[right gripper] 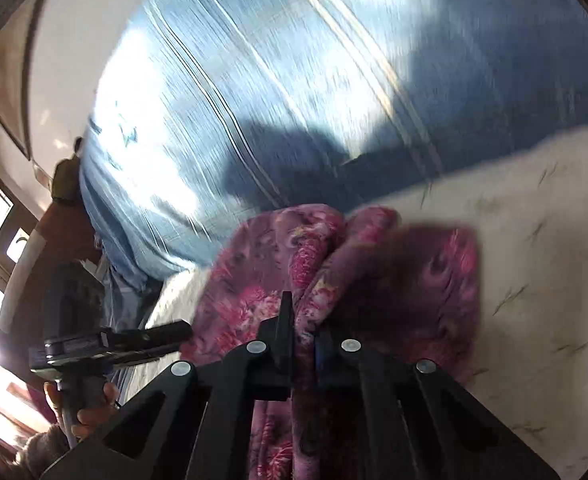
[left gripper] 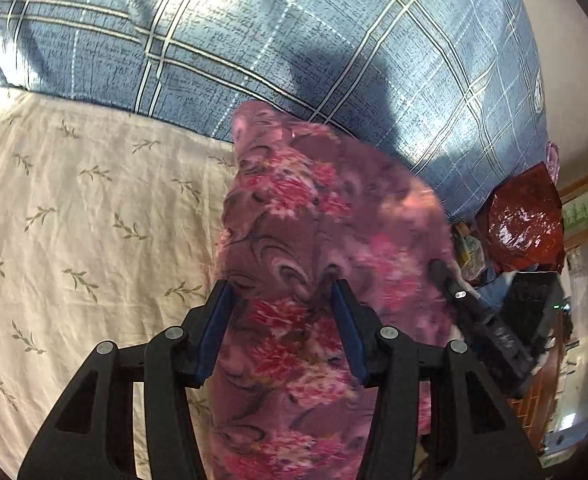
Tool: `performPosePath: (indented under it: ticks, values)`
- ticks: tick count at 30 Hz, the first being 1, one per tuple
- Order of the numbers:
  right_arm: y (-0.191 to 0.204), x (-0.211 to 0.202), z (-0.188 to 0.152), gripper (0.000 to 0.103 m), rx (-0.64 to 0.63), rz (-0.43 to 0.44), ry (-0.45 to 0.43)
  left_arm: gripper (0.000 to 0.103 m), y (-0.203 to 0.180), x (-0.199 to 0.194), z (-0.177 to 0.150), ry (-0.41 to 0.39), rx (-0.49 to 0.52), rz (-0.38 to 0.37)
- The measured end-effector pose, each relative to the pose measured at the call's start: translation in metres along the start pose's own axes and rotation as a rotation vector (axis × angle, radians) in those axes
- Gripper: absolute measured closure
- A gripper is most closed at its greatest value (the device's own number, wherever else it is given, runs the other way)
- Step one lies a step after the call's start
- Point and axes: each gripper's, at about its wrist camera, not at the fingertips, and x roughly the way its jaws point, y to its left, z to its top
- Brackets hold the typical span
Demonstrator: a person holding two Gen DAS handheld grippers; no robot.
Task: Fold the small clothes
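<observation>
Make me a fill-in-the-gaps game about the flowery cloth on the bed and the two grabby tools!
1. The flowery pink cloth lies on a cream bedsheet printed with small ____.
2. The right gripper has its jaws ____ on a fold of the cloth.
3. The left gripper has its jaws ____, with the cloth lying between them.
4. The big checked quilt behind the cloth is ____ in colour.

Missing words: leaves; shut; open; blue

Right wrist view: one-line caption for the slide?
Right gripper shut on a bunched fold of the floral cloth above the cream sheet, blue plaid quilt behind.
</observation>
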Motion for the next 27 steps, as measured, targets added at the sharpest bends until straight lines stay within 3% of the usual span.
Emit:
performPosePath:
  ticks: [2,5,8,10,12,13,15,17,18,20,24,27]
  values:
    - [-0.017,0.004,0.000,0.096,0.037,-0.054,0.012,0.053,-0.004,0.017,-0.002,0.018,0.013,0.037]
    - [-0.049,0.041,-0.007,0.093,0.080,-0.181,0.129,0.051,-0.008,0.040,-0.006,0.065,0.041,0.111]
    - [-0.054,0.019,-0.008,0.081,0.157,-0.115,0.078,0.051,-0.010,0.031,-0.009,0.055,0.022,0.084]
    - [-0.053,0.000,-0.015,0.077,0.198,-0.026,0.066,0.052,-0.011,0.015,-0.017,0.048,0.028,0.061]
    - [-0.053,-0.022,-0.029,0.057,0.209,0.034,0.079,0.051,-0.014,-0.005,-0.033,0.020,0.048,0.034]
    - [-0.052,-0.029,-0.040,0.055,0.205,0.044,0.090,0.051,-0.016,-0.011,-0.044,0.005,0.056,0.029]
    - [-0.048,-0.030,-0.061,0.056,0.172,0.053,0.130,0.049,-0.015,-0.015,-0.061,0.004,0.052,0.028]
    - [-0.038,-0.026,-0.083,0.063,0.051,-0.083,0.152,0.048,-0.012,0.000,-0.076,0.048,0.053,0.069]
    - [-0.030,-0.026,-0.084,0.063,0.003,-0.109,0.139,0.048,-0.012,0.008,-0.081,0.069,0.055,0.095]
    - [-0.019,-0.036,-0.082,0.063,-0.022,-0.166,0.115,0.048,-0.020,-0.002,-0.087,0.038,0.086,0.116]
    - [0.015,-0.067,-0.081,0.061,-0.146,-0.096,-0.025,0.048,-0.036,-0.021,-0.099,-0.005,0.123,0.094]
    - [0.021,-0.051,-0.098,0.063,-0.206,-0.103,0.053,0.047,-0.038,-0.005,-0.111,0.025,0.159,0.159]
